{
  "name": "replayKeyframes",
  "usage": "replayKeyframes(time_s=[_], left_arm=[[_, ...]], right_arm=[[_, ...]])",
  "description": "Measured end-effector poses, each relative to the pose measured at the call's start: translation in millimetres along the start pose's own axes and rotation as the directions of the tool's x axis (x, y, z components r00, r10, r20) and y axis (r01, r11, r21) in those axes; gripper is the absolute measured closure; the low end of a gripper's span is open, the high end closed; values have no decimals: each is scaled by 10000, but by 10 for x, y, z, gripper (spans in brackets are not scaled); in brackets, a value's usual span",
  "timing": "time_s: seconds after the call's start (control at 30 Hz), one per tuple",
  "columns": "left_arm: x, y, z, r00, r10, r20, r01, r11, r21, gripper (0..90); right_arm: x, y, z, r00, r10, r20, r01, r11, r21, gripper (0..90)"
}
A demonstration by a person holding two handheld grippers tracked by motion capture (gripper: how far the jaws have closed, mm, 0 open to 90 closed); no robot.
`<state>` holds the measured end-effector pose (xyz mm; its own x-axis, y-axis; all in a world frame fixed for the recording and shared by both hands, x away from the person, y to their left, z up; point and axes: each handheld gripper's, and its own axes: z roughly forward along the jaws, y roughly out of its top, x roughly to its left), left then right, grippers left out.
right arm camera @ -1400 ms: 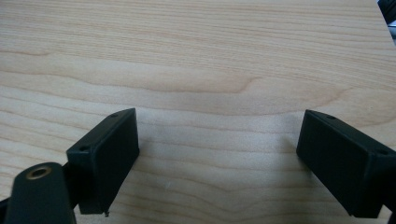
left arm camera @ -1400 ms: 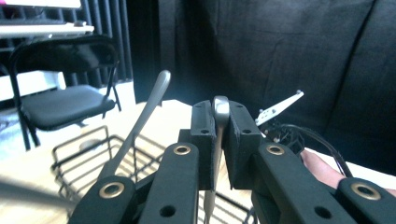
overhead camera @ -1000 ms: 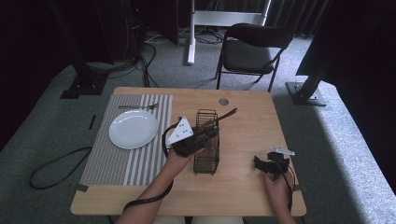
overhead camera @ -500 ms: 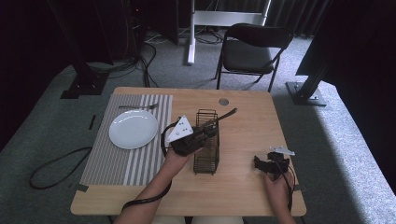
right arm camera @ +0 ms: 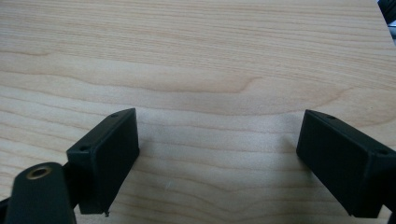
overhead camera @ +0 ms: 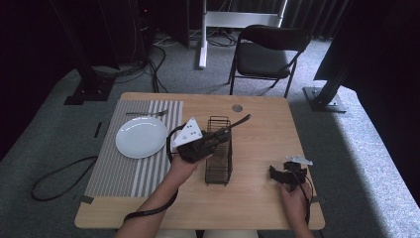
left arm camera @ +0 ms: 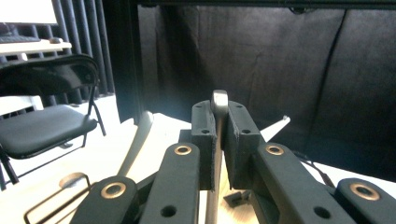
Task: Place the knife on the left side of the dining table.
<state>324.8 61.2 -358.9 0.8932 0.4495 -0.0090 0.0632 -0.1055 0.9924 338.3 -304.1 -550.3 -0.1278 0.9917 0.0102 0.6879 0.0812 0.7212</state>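
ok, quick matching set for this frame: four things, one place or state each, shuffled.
1 round white plate
2 black wire basket
3 left gripper
4 right gripper

A open, over bare wooden table
B on the striped placemat
C shut on a metal utensil handle
D standing mid-table, right of the placemat

Pairs: 1-B, 2-D, 3-C, 4-A

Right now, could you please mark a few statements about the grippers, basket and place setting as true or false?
1. The left gripper is shut on a utensil. True.
2. The right gripper holds a fork. False: its fingers are spread over bare table.
3. The plate lies on the striped placemat. True.
4. The wire basket stands on the placemat. False: it stands on bare wood beside it.
5. The plate holds food. False: it is empty.
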Motion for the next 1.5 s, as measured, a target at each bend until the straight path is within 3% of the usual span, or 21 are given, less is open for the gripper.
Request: replayKeyframes(time_s=[0.27,0.6,0.67,0.93,1.03,1.17,1.23,1.27,1.33,1.4,1.43,1.5], left_arm=[[-15,351,-190,9995,-83,-315,71,9993,-366,840],[-82,629,-449,9957,80,-924,-127,9987,-504,840],[-81,706,-638,9941,-50,-1080,-27,9974,-713,840],[-44,714,-928,9848,-209,-1725,74,9969,-782,840],[-41,637,-1039,9750,-95,-2220,-58,9976,-684,839],[-41,517,-1123,9561,-40,-2930,-123,9985,-538,840],[-41,517,-1123,9561,-40,-2930,-123,9985,-538,839],[-17,427,-1176,9416,-82,-3366,-42,9993,-358,840],[16,336,-1234,9281,-234,-3717,116,9994,-339,839],[29,304,-1253,9249,-245,-3793,132,9994,-324,839],[46,208,-1301,9099,-353,-4133,196,9989,-421,839],[67,97,-1341,8988,-498,-4355,329,9984,-461,839]], right_arm=[[1,-1,0,10000,7,5,-7,10000,1,121],[1,-1,1,10000,4,8,-4,10000,-14,121],[1,-1,1,10000,1,9,-1,10000,-15,121],[0,-1,0,10000,-5,10,5,10000,-3,121],[0,-1,0,10000,-6,7,6,10000,-4,121],[0,-1,0,10000,-3,8,3,10000,-4,121],[0,-1,0,10000,-4,9,4,10000,-5,121],[1,-1,0,10000,-3,9,3,10000,-5,121],[0,-1,0,10000,-2,8,2,10000,-4,121],[1,-1,0,10000,0,9,0,10000,-4,121],[1,-1,0,10000,-1,10,1,10000,-3,121],[0,-1,0,10000,0,8,0,10000,-1,121]])
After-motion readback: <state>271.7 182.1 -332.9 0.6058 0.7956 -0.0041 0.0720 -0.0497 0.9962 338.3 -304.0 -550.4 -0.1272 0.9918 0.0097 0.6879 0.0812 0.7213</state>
